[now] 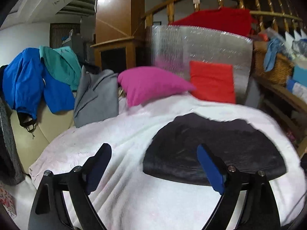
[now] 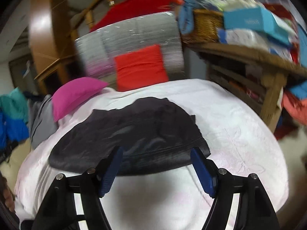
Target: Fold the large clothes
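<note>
A white blanket (image 1: 119,134) is covering the bed, carrying a dark garment (image 1: 211,149), pink cushion (image 1: 151,84) and orange cushion (image 1: 213,82).

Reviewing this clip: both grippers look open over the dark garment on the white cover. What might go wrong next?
The left gripper sits mostly over the white cover, so closing may pinch it along with the dark garment. The right gripper straddles the near hem; it may catch only one layer. Both views are motion-blurred.

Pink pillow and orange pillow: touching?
Cannot tell. In the left wrist view the pink pillow tip overlaps the orange pillow; the right wrist view is blurred there.
</note>
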Tool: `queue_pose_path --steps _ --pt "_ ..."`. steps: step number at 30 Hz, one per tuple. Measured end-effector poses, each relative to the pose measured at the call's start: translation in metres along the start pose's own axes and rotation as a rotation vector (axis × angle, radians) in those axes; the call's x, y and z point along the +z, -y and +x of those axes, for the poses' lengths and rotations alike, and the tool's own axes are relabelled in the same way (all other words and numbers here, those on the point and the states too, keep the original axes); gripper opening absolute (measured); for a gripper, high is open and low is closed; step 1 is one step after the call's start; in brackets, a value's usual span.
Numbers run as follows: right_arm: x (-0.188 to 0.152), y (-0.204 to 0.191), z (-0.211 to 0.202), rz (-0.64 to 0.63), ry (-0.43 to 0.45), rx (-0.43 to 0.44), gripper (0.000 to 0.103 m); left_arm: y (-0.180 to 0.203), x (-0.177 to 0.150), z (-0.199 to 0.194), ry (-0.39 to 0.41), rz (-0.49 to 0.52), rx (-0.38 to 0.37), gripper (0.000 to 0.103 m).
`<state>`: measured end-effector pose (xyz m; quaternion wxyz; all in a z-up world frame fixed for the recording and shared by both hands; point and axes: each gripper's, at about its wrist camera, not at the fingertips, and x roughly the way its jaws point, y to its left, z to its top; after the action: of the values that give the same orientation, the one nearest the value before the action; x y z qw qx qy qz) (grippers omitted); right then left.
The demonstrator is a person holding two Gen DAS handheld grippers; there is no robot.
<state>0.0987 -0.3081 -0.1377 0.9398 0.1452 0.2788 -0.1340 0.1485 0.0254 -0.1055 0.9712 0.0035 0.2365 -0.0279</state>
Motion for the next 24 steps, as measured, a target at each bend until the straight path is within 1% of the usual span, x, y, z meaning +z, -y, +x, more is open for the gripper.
queue_pose_path --steps 1,2,3,6,9,11,13,16,20,24 --pt "0.001 -0.006 -0.010 -0.020 0.010 0.006 0.078 0.002 0.001 -0.012 0.011 0.004 -0.005 0.093" --pt "0.002 -0.011 -0.022 -0.036 0.020 0.012 0.083 0.005 0.004 -0.023 0.027 0.012 -0.006 0.094" --pt "0.002 -0.016 -0.030 -0.049 0.031 0.016 0.084 0.007 0.006 -0.035 0.041 0.022 -0.004 0.095" --pt "0.003 -0.026 -0.057 -0.055 0.066 0.028 0.085 0.013 0.008 -0.060 0.076 0.038 0.002 0.097" --pt "0.003 -0.034 -0.074 -0.038 0.083 0.027 0.085 0.014 0.010 -0.079 0.092 0.042 -0.024 0.098" --pt "0.002 -0.036 -0.085 -0.038 0.087 0.007 0.086 0.016 0.012 -0.094 0.109 0.057 -0.016 0.098" --pt "0.002 -0.038 -0.093 -0.027 0.090 0.013 0.086 0.017 0.014 -0.107 0.131 0.067 0.000 0.098" --pt "0.001 -0.038 -0.103 0.000 0.103 0.014 0.086 0.020 0.014 -0.122 0.159 0.076 0.018 0.098" --pt "0.000 -0.041 -0.115 -0.015 0.114 0.014 0.086 0.026 0.013 -0.136 0.164 0.101 0.008 0.098" --pt "-0.001 -0.041 -0.121 -0.008 0.105 0.013 0.086 0.034 0.012 -0.142 0.166 0.129 0.003 0.099"
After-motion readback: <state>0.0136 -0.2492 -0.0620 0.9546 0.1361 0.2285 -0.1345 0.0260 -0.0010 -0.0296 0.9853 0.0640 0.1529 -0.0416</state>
